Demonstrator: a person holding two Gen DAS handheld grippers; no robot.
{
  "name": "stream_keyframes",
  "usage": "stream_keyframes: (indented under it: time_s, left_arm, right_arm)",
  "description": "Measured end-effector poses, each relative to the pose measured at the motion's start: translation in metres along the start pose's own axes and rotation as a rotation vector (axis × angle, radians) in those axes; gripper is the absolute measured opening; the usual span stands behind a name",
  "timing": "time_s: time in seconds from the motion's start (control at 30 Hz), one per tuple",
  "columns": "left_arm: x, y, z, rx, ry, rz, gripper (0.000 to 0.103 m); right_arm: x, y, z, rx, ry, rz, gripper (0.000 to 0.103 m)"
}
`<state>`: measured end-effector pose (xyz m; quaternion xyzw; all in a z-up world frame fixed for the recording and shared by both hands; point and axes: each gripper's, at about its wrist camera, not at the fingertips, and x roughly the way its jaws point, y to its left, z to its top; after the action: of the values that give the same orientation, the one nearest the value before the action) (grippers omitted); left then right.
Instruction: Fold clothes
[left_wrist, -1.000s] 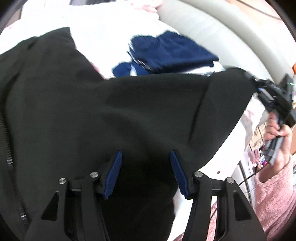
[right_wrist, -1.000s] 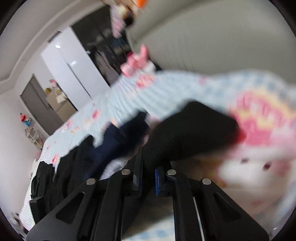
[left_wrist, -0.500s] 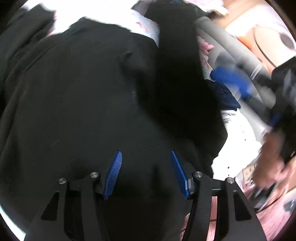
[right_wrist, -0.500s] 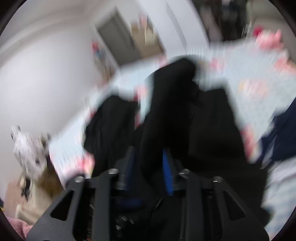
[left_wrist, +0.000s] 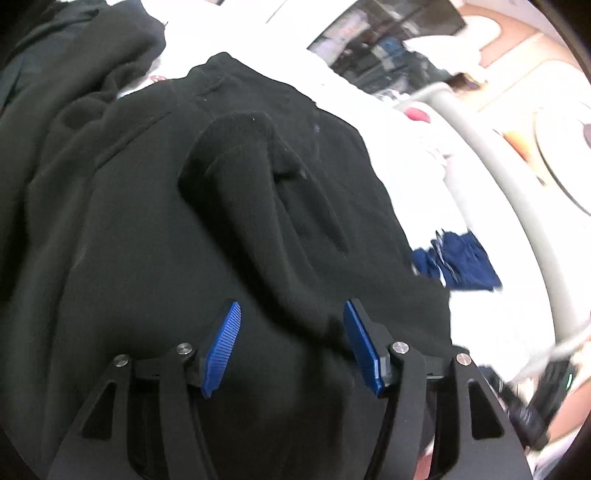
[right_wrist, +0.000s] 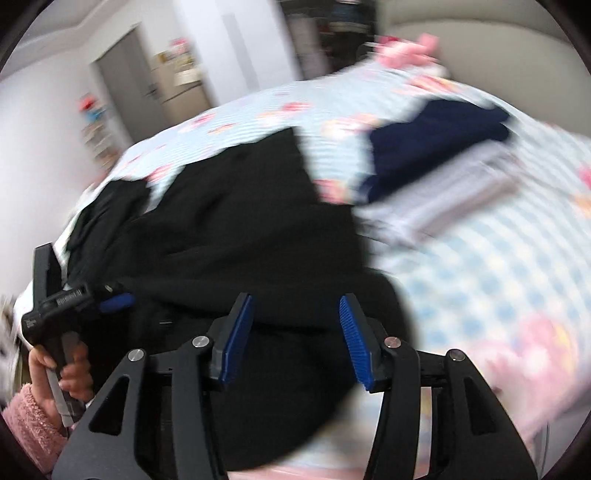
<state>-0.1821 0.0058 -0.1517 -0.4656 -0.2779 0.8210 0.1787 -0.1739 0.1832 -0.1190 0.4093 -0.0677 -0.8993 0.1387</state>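
From the left wrist view, the black garment fills most of the picture, a thick, matte fabric lying rumpled on the bed, with a sleeve-like fold running from the centre up toward 12 o'clock. The left gripper sits over it at 6 o'clock, jaws wide and just widened further, cloth lying between the blue pads without being pressed. A navy garment shows at 3 o'clock.

The right wrist view is blurred. Here the bed's blue-checked, pink-patterned cover is plain. The right gripper has jaws that have just been opening, now apart above the black cloth. At 8 o'clock a hand in a pink fuzzy sleeve grips the other tool's handle.
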Motion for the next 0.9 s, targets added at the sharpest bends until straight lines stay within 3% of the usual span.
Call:
stream_keyframes:
  time_s: [0.1, 0.13, 0.17, 0.2, 0.33, 0.43, 0.47, 0.57, 0.6, 0.67, 0.73, 0.9]
  left_arm:
    - [0.021, -0.001, 0.017, -0.049, -0.021, -0.004, 0.052]
    - [0.023, -0.008, 0.022, -0.017, -0.027, 0.025, 0.019]
    - [0.025, -0.015, 0.027, 0.015, -0.033, 0.053, 0.005]
    - [0.026, -0.022, 0.032, 0.047, -0.042, 0.080, 0.005]
    - [-0.049, -0.051, 0.049, 0.138, -0.295, 0.073, 0.005]
    - [-0.097, -0.032, 0.080, 0.097, -0.450, 0.197, 0.006]
    - [-0.095, -0.021, 0.094, 0.082, -0.431, 0.225, 0.009]
    - [-0.058, 0.029, 0.120, -0.023, -0.164, 0.281, 0.022]
    - [-0.049, 0.042, 0.115, -0.047, -0.094, 0.286, 0.025]
    - [-0.049, 0.047, 0.091, -0.023, -0.078, 0.267, 0.040]
    - [-0.050, 0.047, 0.063, 0.014, -0.072, 0.254, 0.050]
    - [-0.044, 0.017, 0.012, 0.165, -0.080, 0.227, 0.050]
  right_arm:
    - [-0.002, -0.027, -0.005, 0.043, 0.004, -0.062, 0.061]
    - [0.000, -0.032, -0.006, 0.042, 0.013, -0.068, 0.062]
    - [0.001, -0.037, -0.007, 0.041, 0.023, -0.074, 0.062]
    - [0.002, -0.039, -0.007, 0.038, 0.034, -0.072, 0.062]
    - [0.015, -0.029, -0.005, -0.026, 0.063, -0.021, 0.063]
    - [0.022, -0.014, -0.010, -0.102, 0.094, 0.029, 0.071]
    - [0.028, -0.007, -0.013, -0.127, 0.104, 0.046, 0.072]
    - [0.045, 0.008, -0.025, -0.152, 0.146, 0.064, 0.072]
    - [0.051, 0.012, -0.028, -0.157, 0.163, 0.064, 0.072]
    - [0.058, 0.022, -0.035, -0.188, 0.175, 0.043, 0.072]
    - [0.065, 0.031, -0.043, -0.219, 0.186, 0.022, 0.072]
    - [0.053, 0.023, -0.037, -0.183, 0.119, 0.001, 0.072]
